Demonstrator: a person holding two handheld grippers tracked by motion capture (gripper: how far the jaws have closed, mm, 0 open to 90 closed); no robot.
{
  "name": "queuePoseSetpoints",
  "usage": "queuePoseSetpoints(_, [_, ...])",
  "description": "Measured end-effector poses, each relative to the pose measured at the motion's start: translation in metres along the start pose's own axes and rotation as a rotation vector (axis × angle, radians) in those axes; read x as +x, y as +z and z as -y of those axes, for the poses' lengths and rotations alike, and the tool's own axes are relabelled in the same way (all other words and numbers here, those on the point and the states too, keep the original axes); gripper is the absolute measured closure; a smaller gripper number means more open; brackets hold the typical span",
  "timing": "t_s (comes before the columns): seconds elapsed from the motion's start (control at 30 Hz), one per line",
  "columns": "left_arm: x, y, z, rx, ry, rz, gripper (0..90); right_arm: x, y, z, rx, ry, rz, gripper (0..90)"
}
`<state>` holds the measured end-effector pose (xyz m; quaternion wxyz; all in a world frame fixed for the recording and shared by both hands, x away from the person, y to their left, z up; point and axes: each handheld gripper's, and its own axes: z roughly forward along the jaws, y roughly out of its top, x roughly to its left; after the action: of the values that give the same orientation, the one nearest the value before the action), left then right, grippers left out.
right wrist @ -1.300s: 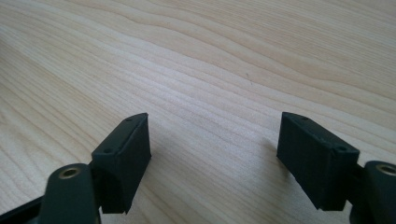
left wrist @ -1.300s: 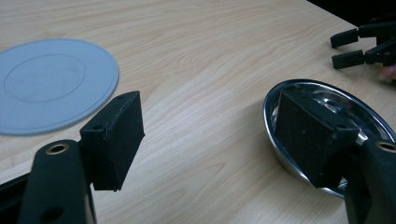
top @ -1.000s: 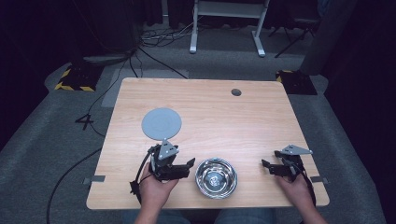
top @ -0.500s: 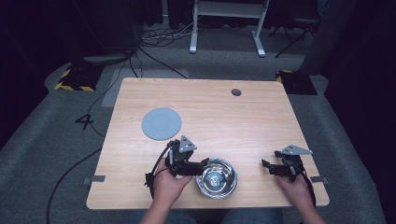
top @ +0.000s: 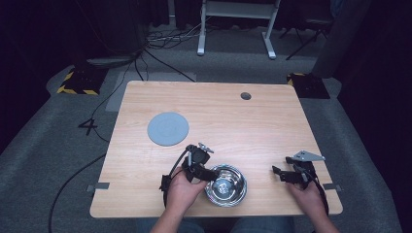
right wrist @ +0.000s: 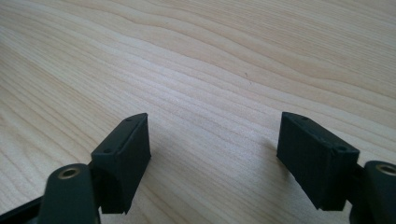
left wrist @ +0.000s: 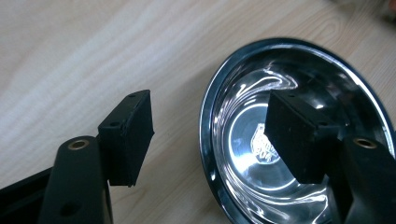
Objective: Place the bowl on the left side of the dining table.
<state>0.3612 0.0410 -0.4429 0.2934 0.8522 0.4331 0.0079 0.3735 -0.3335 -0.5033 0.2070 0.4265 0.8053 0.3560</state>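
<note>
Near the front edge of the pale wooden surface (top: 272, 121), we straddle the shiny round steel bowl's (left wrist: 299, 140) rim with the left tool (left wrist: 210, 135), its jaws apart, having just been closing; the bowl's stamped mark is unreadable. Our right tool (right wrist: 215, 154) gapes over bare wood.

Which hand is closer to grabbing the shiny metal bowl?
Left. The left gripper straddles the shiny round metal bowl's rim, jaws closing, not yet gripping. The right gripper sits apart over bare wood.

Left gripper (top: 214, 174) held low in the left hand (top: 182, 189), fingers (left wrist: 126, 135) apart and just closing, nothing pressed between. Right gripper (top: 278, 173) in the right hand (top: 306, 193), fingers (right wrist: 122, 156) spread wide.
</note>
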Motion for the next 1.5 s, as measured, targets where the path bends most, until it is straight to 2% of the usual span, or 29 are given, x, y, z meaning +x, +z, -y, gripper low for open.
queuePoseSetpoints(0.1, [0.003,0.009,-0.002,0.081,-0.011,0.016,36.9,0.0,0.0,0.0,0.0,0.0,0.0,25.9])
queuePoseSetpoints(0.17, [0.003,0.013,-0.003,0.11,-0.019,0.014,43.1,0.0,0.0,0.0,0.0,0.0,0.0,25.9])
queuePoseSetpoints(0.23, [0.004,0.015,-0.004,0.114,-0.018,0.012,47.0,0.0,0.0,0.0,0.0,-0.001,0.0,25.9])
queuePoseSetpoints(0.27, [0.005,0.017,-0.004,0.127,-0.017,0.012,47.0,0.0,0.0,0.0,0.0,-0.001,0.0,25.9])
queuePoseSetpoints(0.3, [0.005,0.019,-0.005,0.161,-0.025,0.013,51.3,0.0,0.0,0.0,0.0,-0.003,0.001,25.9])
queuePoseSetpoints(0.37, [0.006,0.023,-0.006,0.182,-0.027,0.008,56.3,0.0,0.0,0.0,-0.001,-0.005,0.001,25.8])
queuePoseSetpoints(0.4, [0.007,0.024,-0.007,0.198,-0.022,0.021,59.8,0.0,0.0,0.0,0.0,-0.001,0.001,25.6])
queuePoseSetpoints(0.43, [0.008,0.025,-0.007,0.224,-0.036,0.029,62.1,0.0,0.0,0.0,0.0,0.001,0.001,25.5])
queuePoseSetpoints(0.5, [0.009,0.026,-0.008,0.234,-0.025,0.039,65.6,0.0,0.0,0.0,0.0,0.001,0.001,25.5])
queuePoseSetpoints(0.53, [0.01,0.029,-0.009,0.24,-0.041,0.06,67.5,0.0,0.0,0.0,0.0,0.0,0.001,25.5])
queuePoseSetpoints(0.57, [0.01,0.029,-0.009,0.24,-0.041,0.06,68.3,0.0,0.0,0.0,0.0,0.001,0.001,25.4])
queuePoseSetpoints(0.6, [0.01,0.029,-0.01,0.255,-0.051,0.067,68.3,0.0,0.0,0.0,0.0,0.001,0.001,25.4])
queuePoseSetpoints(0.67, [0.011,0.03,-0.013,0.294,-0.047,0.085,72.7,0.0,0.0,0.0,0.0,0.001,0.001,25.2])
queuePoseSetpoints(0.73, [0.01,0.032,-0.016,0.31,-0.04,0.097,76.2,0.0,0.0,0.0,0.0,0.002,0.001,25.2])
queuePoseSetpoints(0.77, [0.01,0.032,-0.016,0.31,-0.04,0.097,78.2,0.0,0.0,0.0,0.0,0.002,0.001,25.2])
queuePoseSetpoints(0.8, [0.01,0.033,-0.018,0.319,-0.035,0.115,81.1,0.0,0.0,0.0,0.0,0.002,0.001,25.2])
queuePoseSetpoints(0.83, [0.009,0.033,-0.018,0.323,-0.032,0.11,83.2,0.0,0.0,0.0,0.0,0.002,0.001,25.2])
queuePoseSetpoints(0.9, [0.01,0.033,-0.019,0.317,-0.047,0.132,84.1,0.0,0.0,0.0,0.0,0.002,0.001,25.2])
queuePoseSetpoints(1.0, [0.013,0.031,-0.018,0.282,-0.066,0.167,86.5,0.0,0.0,0.0,0.0,0.002,0.001,25.2])
queuePoseSetpoints(1.17, [0.01,0.027,-0.018,0.28,-0.049,0.145,87.0,0.001,0.0,0.0,-0.004,0.016,-0.002,25.2])
queuePoseSetpoints(1.2, [0.009,0.025,-0.019,0.282,-0.049,0.124,87.1,0.001,0.0,0.0,-0.004,0.015,-0.001,25.2])
queuePoseSetpoints(1.23, [0.008,0.025,-0.019,0.275,-0.043,0.128,87.1,0.001,0.0,0.0,-0.004,0.016,-0.001,25.2])
queuePoseSetpoints(1.27, [0.008,0.022,-0.02,0.279,-0.044,0.112,87.1,0.001,0.0,0.0,-0.004,0.016,-0.001,25.2])
queuePoseSetpoints(1.4, [0.008,0.016,-0.021,0.253,-0.048,0.125,87.1,0.001,-0.001,0.001,-0.003,0.017,0.002,25.2])
queuePoseSetpoints(1.5, [0.007,0.009,-0.023,0.235,-0.048,0.11,87.1,0.001,-0.001,0.001,-0.001,0.019,0.001,25.2])
